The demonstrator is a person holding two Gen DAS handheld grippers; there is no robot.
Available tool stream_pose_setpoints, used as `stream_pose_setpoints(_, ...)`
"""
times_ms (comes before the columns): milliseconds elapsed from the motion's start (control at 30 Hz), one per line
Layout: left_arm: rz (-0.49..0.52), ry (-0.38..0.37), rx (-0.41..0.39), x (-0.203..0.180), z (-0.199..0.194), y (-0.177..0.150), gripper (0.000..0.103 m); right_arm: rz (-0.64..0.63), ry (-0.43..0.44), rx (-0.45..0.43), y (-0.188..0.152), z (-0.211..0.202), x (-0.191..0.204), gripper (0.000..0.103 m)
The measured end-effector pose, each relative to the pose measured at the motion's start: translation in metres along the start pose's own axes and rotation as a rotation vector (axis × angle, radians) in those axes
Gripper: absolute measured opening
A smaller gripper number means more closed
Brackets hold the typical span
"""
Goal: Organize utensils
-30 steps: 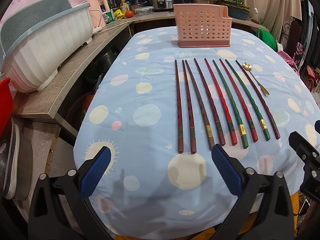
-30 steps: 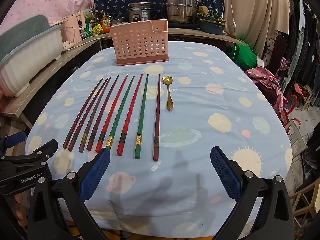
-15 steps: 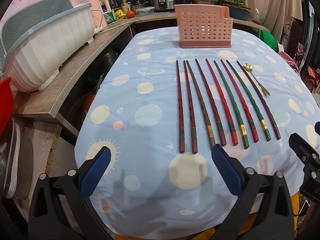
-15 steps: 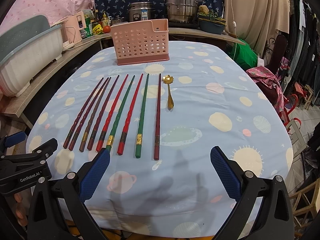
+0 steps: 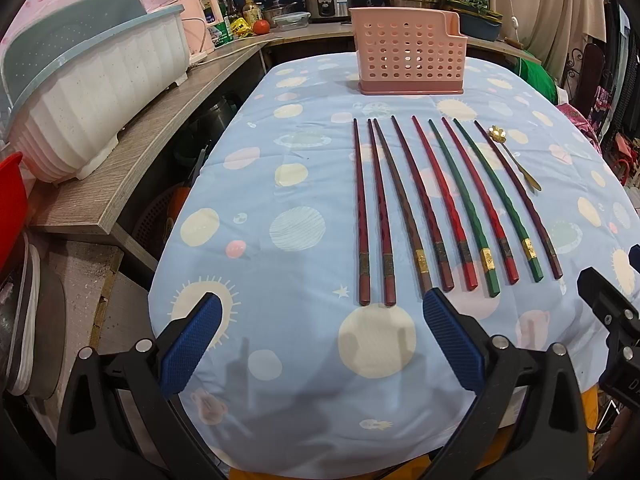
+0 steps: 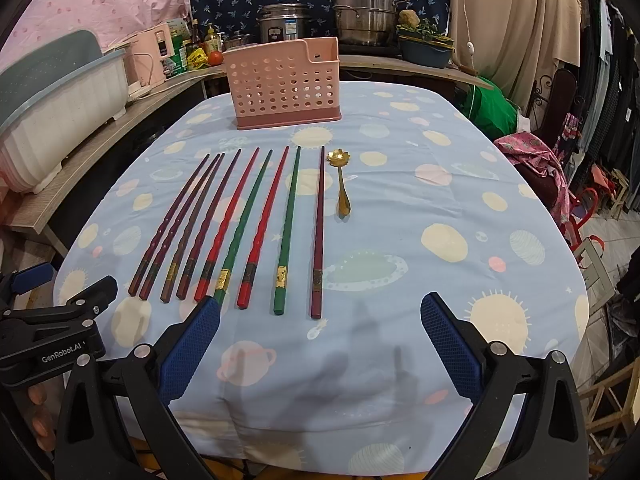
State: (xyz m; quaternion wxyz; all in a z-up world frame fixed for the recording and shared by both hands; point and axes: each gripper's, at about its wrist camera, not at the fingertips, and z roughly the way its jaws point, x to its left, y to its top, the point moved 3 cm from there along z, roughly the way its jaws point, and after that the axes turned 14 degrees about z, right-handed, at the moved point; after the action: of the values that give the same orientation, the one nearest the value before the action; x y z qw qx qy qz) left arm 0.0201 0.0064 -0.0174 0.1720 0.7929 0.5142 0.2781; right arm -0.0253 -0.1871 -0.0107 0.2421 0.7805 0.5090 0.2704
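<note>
Several chopsticks (image 5: 448, 208) (image 6: 248, 224), dark red, brown, red and green, lie side by side on the blue patterned tablecloth (image 5: 280, 184). A small gold spoon (image 5: 516, 160) (image 6: 342, 184) lies to their right. A pink perforated utensil holder (image 5: 408, 56) (image 6: 284, 84) stands upright at the far end of the table. My left gripper (image 5: 320, 336) is open and empty, above the near edge just short of the leftmost chopstick ends. My right gripper (image 6: 320, 340) is open and empty, near the ends of the right-hand chopsticks.
A wooden counter (image 5: 132, 152) runs along the left with a white and teal dish rack (image 5: 88, 92). Pots, a rice cooker (image 6: 284, 26) and bottles stand behind the table. Clothes and chairs crowd the right side (image 6: 560, 152).
Both grippers have crept slightly forward toward the chopsticks. Nothing on the table has moved.
</note>
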Motion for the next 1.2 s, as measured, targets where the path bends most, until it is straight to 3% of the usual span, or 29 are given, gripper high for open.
stream_pose_setpoints(1200,0.0,0.003,0.0,0.0009,0.0017,-0.0029,0.096,0.003,0.001,-0.002,0.0,0.0015,-0.0021,0.096)
